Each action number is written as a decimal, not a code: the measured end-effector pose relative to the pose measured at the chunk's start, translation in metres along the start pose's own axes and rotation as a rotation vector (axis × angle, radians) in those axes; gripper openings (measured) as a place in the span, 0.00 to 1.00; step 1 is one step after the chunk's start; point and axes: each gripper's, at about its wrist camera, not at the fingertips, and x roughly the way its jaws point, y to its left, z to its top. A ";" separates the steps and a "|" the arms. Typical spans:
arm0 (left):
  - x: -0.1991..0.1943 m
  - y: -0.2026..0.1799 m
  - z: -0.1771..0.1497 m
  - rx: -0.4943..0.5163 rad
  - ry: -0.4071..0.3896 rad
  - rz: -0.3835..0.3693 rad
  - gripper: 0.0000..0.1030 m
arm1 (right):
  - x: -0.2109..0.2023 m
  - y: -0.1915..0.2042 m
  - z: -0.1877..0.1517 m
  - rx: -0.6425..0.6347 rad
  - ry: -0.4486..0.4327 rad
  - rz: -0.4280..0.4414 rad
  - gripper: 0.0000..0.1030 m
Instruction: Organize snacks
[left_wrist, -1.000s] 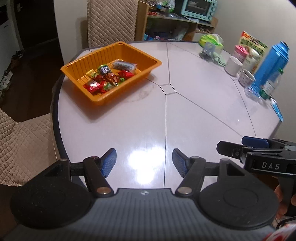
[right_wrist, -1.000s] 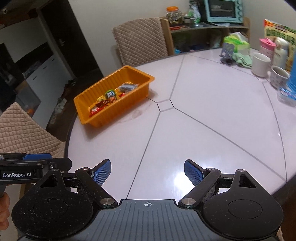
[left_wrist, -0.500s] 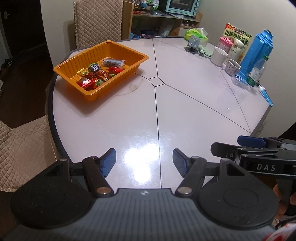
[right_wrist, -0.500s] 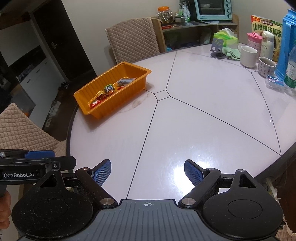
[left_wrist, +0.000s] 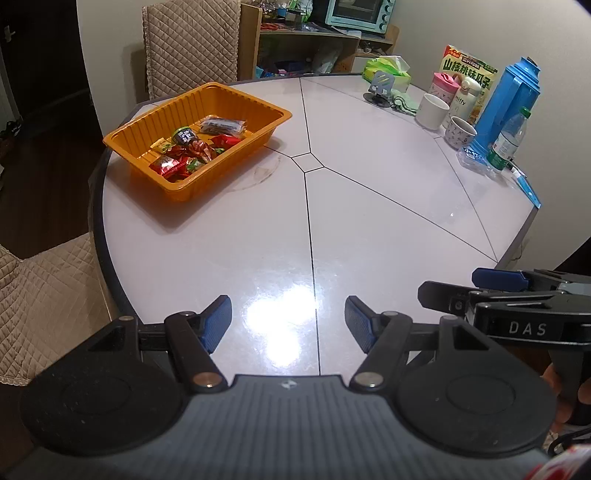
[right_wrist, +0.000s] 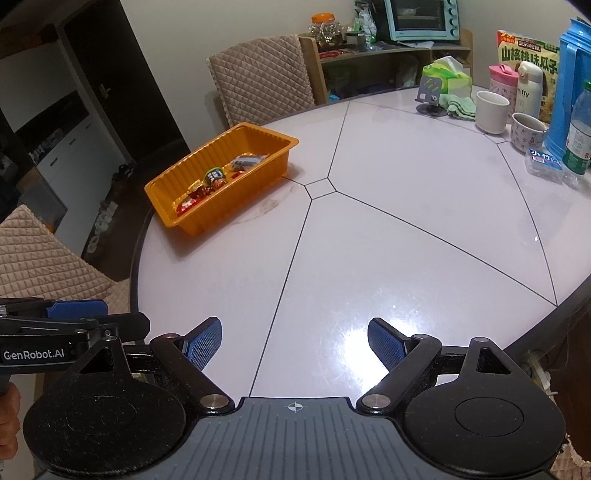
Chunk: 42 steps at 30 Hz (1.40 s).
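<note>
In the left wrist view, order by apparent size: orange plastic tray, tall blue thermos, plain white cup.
1. Orange plastic tray, clearly largest.
2. Tall blue thermos.
3. Plain white cup, smallest.
The tray lies nearer the camera, which enlarges it.

Both views pulled back from orange tray (left_wrist: 192, 122); more of table's (left_wrist: 369, 206) far side shows.
</note>
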 end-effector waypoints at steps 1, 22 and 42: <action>0.000 0.000 0.000 0.000 0.001 0.000 0.65 | 0.001 0.000 0.000 0.000 0.000 -0.001 0.83; 0.001 0.002 0.002 -0.002 -0.005 0.000 0.65 | 0.002 0.003 0.003 -0.002 -0.003 0.002 0.83; 0.001 0.001 0.003 -0.002 -0.006 0.001 0.65 | 0.002 0.003 0.003 -0.001 -0.003 0.003 0.83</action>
